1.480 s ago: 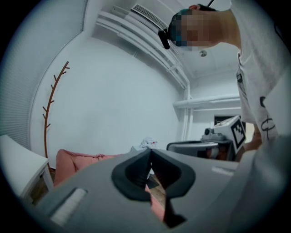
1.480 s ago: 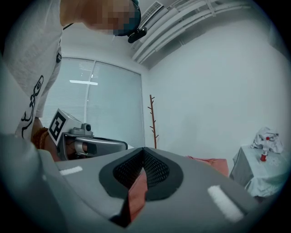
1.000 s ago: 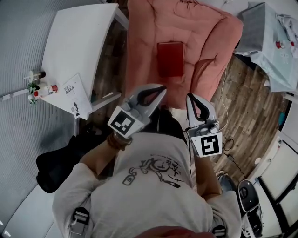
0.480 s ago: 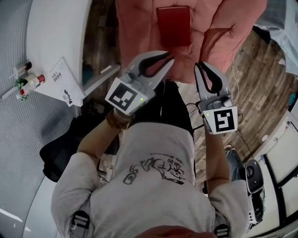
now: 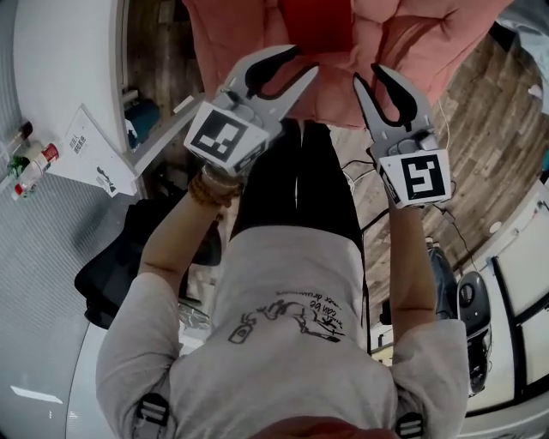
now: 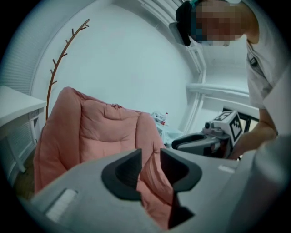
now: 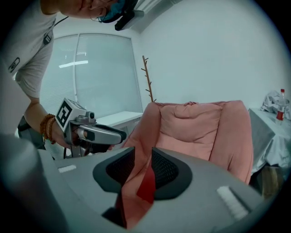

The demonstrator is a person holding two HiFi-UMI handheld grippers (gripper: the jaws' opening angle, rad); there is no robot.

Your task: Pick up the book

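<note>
Book (image 5: 316,19) is plain dark red, lying flat on the pink armchair (image 5: 420,39) seat. Left gripper (image 5: 296,64) and right gripper (image 5: 371,75) hover at the armchair's front, jaws just cracked open, nothing between them.

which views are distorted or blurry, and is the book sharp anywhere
Head view: wide-angle bend, fairly sharp; the book is cut by the top edge. Left gripper view: fisheye, dark corners, armchair clear. Right gripper view: fisheye, bright window; book a soft red sliver.

A pink armchair (image 5: 412,43) stands on the wooden floor (image 5: 489,129) near a white table (image 5: 60,69). The wall (image 6: 127,59) is white, and the window (image 7: 102,77) is bright.
</note>
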